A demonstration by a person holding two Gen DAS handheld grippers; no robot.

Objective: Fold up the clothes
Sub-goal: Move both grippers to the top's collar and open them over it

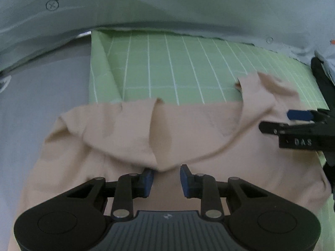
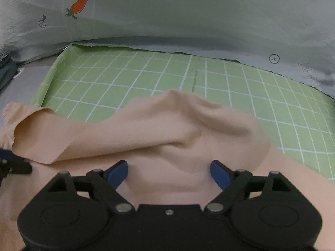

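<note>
Garment: a peach-beige stretch garment was spread over a green grid-patterned sheet, its far edge turned back toward the near side into a rumpled flap. The exact type of clothing could not be told.

Bedding: a pale quilt printed with carrots was banked along the far side; a plain grey sheet was exposed to the left.

Left gripper: held low over the near part of the garment, jaws parted, with the hanging tip of the folded flap sagging into the gap. No cloth was seen pinched between the blue pads.

Right gripper: jaws spread wide, a raised hump of cloth lying between them without contact being visible. It was also seen at the right edge of the left wrist view, side-on.

Step in hand: judged to be an early fold, the far edge brought over but left loose and creased.

Next move: a pinch on the flap's edge by each gripper appeared to be called for, followed by an even pull so that the layer could be laid flat and its wrinkles drawn out before any further fold.
</note>
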